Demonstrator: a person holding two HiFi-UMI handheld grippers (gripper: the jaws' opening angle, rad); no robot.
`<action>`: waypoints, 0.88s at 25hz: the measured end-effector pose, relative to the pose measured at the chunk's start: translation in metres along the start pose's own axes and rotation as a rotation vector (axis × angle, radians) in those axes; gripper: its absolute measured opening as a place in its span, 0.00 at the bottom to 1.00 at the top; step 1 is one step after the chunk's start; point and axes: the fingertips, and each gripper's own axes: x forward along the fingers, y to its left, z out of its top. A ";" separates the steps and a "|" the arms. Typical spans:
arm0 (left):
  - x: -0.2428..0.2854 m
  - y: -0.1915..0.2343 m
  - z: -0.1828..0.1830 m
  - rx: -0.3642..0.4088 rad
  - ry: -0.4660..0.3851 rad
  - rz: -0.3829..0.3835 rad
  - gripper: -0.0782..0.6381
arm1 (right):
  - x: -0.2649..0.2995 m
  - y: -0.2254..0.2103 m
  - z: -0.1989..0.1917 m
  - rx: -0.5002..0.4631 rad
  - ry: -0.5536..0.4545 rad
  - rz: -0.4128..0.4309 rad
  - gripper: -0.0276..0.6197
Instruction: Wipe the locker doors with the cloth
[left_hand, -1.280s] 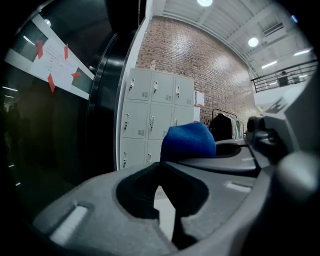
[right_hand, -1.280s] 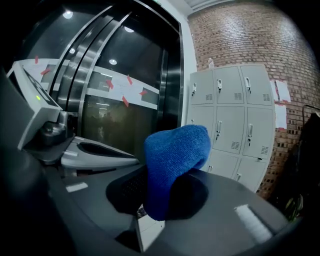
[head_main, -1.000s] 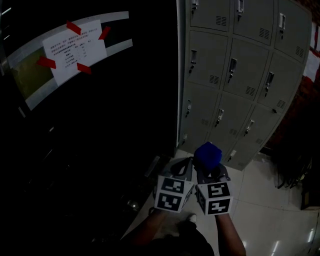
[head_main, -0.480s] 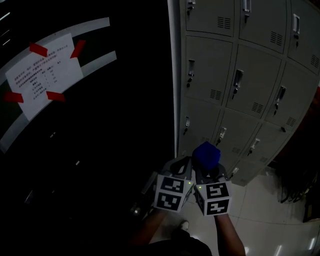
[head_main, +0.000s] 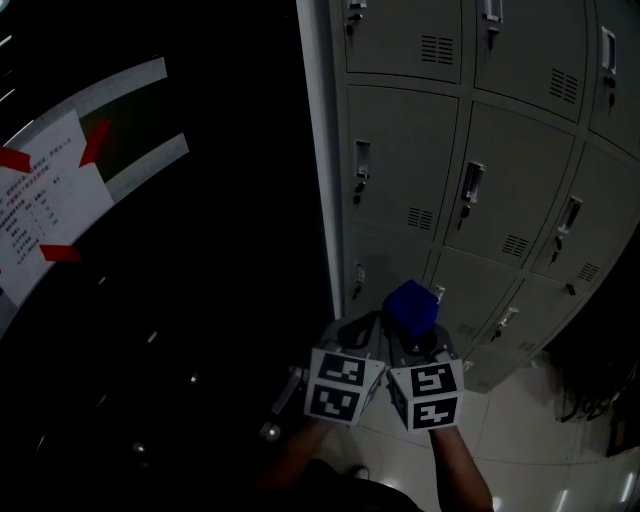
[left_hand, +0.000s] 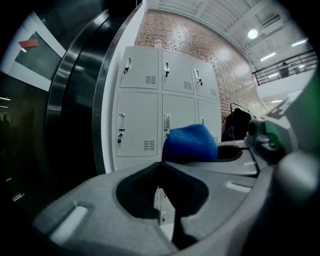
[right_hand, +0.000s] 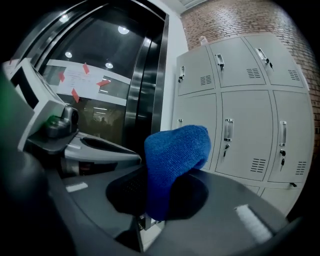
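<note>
A bank of grey lockers (head_main: 470, 170) with small handles and vents fills the right of the head view. It also stands ahead in the left gripper view as locker doors (left_hand: 162, 112) and in the right gripper view as locker doors (right_hand: 245, 125). My right gripper (head_main: 412, 335) is shut on a folded blue cloth (head_main: 411, 307), which sticks up between its jaws as a blue wad (right_hand: 172, 162). The cloth (left_hand: 190, 143) shows at the right of the left gripper view. My left gripper (head_main: 362, 335) is shut with nothing in it, side by side with the right one, short of the lockers.
A dark glossy wall (head_main: 180, 300) with a white band and a paper notice (head_main: 40, 215) taped with red strips lies left of the lockers. Pale tiled floor (head_main: 520, 440) shows below. A dark mass (head_main: 600, 360) hangs at the right edge.
The head view has swung right and closer to the lockers, so the notice slid toward the left edge. Both grippers stay together, the cloth still held.
</note>
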 end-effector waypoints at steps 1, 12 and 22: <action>0.008 0.002 0.003 0.001 0.000 -0.007 0.12 | 0.007 -0.006 0.002 -0.005 0.001 -0.004 0.15; 0.107 0.055 0.047 0.018 -0.040 -0.112 0.12 | 0.105 -0.057 0.035 -0.109 -0.002 -0.065 0.15; 0.172 0.105 0.116 0.038 -0.115 -0.279 0.12 | 0.182 -0.114 0.126 -0.332 -0.027 -0.206 0.15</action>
